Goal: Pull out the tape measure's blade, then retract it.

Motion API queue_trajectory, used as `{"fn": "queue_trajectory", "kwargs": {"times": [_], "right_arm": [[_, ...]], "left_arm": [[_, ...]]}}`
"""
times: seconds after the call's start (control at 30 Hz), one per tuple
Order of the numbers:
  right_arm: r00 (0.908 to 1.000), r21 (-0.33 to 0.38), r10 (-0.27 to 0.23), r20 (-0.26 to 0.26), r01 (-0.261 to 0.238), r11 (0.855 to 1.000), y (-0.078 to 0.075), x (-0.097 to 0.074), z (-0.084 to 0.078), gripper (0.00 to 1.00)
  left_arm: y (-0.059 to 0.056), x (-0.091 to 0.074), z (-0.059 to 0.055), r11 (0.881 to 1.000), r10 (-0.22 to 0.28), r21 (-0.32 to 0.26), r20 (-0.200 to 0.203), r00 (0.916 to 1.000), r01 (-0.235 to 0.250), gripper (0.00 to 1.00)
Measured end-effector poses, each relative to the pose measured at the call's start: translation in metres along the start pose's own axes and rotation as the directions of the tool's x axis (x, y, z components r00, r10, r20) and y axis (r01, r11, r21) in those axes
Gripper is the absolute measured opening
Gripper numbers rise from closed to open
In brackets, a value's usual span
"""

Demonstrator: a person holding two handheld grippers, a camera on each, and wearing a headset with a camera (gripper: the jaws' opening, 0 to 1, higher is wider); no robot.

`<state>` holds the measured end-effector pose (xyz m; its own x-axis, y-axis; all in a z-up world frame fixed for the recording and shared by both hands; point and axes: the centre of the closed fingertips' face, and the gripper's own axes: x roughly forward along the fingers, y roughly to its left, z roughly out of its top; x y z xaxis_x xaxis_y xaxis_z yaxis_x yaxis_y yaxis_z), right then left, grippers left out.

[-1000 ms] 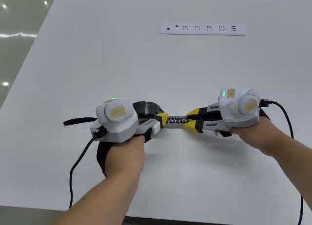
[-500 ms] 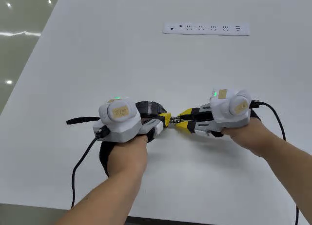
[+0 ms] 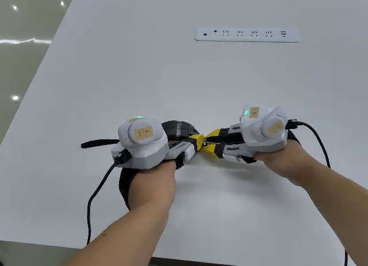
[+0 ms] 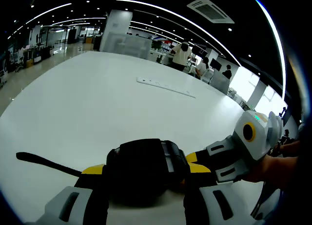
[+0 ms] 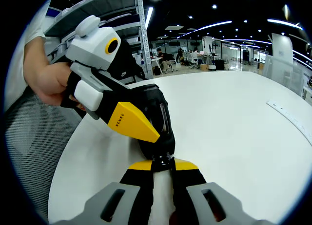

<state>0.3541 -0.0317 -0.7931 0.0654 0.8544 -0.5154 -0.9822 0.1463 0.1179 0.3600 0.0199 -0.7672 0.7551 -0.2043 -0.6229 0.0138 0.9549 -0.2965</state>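
Observation:
The black tape measure (image 3: 177, 129) is clamped between the yellow-tipped jaws of my left gripper (image 3: 192, 144), which is shut on its case (image 4: 146, 169). A black wrist strap (image 4: 44, 161) trails off the case to the left across the white table. My right gripper (image 3: 210, 146) faces the left one tip to tip and is shut on the blade's end hook (image 5: 162, 161), right at the mouth of the case (image 5: 156, 118). Almost no blade shows between the two grippers. The left gripper's yellow finger (image 5: 131, 120) lies against the case.
A white power strip (image 3: 247, 34) lies at the far side of the white table (image 3: 144, 64). Black cables run from both grippers toward the near table edge (image 3: 100, 188). Shelving and people stand beyond the table in the gripper views.
My right gripper has moved left toward the case. The short stretch of blade between the grippers has shrunk to almost nothing. The left gripper has held still.

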Motion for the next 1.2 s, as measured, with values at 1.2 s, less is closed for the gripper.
{"fn": "queue_trajectory", "kwargs": {"times": [1.2], "right_arm": [[0.9986,-0.027,-0.052,-0.011,0.052,0.998,0.0028,-0.0070,0.0062,0.23]], "left_arm": [[-0.0034,-0.0063,0.0056,1.000,-0.023,0.017,0.014,0.9996,0.023,0.63]]}}
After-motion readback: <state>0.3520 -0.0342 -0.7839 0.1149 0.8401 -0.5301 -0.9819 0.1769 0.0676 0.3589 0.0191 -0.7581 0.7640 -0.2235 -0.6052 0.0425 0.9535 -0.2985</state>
